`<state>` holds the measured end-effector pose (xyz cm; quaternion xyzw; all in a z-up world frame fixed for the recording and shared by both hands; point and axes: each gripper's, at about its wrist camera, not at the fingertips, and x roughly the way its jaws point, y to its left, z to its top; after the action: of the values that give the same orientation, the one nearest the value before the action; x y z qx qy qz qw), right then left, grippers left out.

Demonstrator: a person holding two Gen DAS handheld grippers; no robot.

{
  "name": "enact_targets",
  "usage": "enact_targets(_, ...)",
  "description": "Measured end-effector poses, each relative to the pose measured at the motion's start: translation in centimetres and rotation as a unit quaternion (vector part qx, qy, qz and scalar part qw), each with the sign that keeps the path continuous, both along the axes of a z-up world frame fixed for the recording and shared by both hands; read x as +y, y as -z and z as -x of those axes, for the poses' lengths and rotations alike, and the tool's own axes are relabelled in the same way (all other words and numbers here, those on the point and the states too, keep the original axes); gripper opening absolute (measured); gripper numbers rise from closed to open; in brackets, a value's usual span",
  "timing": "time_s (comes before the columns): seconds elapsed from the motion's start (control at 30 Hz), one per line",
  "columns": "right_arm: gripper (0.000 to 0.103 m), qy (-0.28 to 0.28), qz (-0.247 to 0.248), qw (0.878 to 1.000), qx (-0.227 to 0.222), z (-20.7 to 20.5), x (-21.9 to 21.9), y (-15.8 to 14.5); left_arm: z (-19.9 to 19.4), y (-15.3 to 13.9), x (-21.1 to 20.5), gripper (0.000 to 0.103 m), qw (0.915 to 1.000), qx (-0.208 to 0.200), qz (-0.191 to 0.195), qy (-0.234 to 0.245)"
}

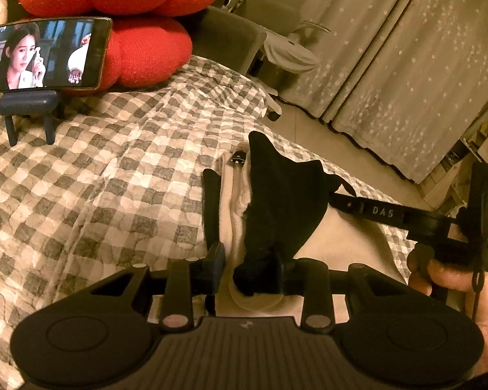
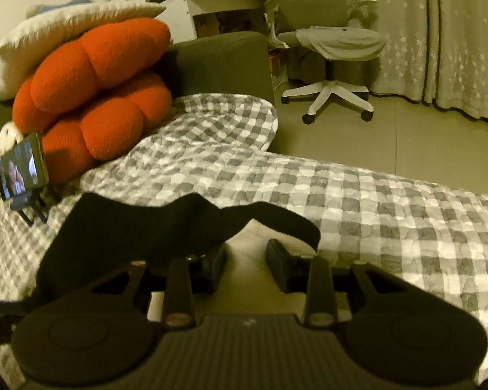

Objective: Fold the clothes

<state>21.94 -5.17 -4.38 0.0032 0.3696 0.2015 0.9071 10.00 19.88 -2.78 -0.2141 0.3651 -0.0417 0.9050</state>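
Left tongs (image 1: 249,273) pinch black cloth (image 1: 283,201) over cream garment (image 1: 234,195); right tongs (image 2: 245,260) gape empty. Folding seems midway, unfinished.

The garment (image 1: 231,214) was cream with black trim (image 1: 283,195), bunched and partly lifted off the checked quilt (image 1: 97,169). A small dark button (image 1: 238,158) sat at its far end. Its black part (image 2: 130,227) draped over the cream cloth.
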Motion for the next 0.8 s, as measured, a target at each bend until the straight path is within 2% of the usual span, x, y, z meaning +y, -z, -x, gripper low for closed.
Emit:
enact_targets(0.27, 0.032, 0.008, -0.041, 0.999, -0.016, 2.3, -1.3, -2.7, 0.1, -0.1, 0.3, 0.033, 1.0000, 0.004, 0.007, 0.002)
enact_targets(0.37, 0.034, -0.004, -0.022, 0.999, -0.023, 3.7, -1.1, -3.3, 0.1, -0.1, 0.5, 0.033, 0.9999, 0.005, 0.010, 0.003)
enact_targets(0.47, 0.034, -0.008, -0.024, 0.999, -0.020, 4.6, -1.3, -3.8, 0.1, -0.1, 0.6, 0.033, 0.9999, 0.007, 0.013, 0.003)
enact_targets(0.6, 0.034, -0.001, -0.010, 1.000, 0.006, 5.7, -1.6, -3.8, 0.1, -0.2, 0.6, 0.033, 0.9999, 0.008, 0.013, 0.003)
enact_targets(0.8, 0.034, -0.023, -0.001, 1.000, 0.015, 7.9, -1.3, -4.2, 0.1, -0.2, 0.6, 0.033, 0.9999, 0.009, 0.013, 0.001)
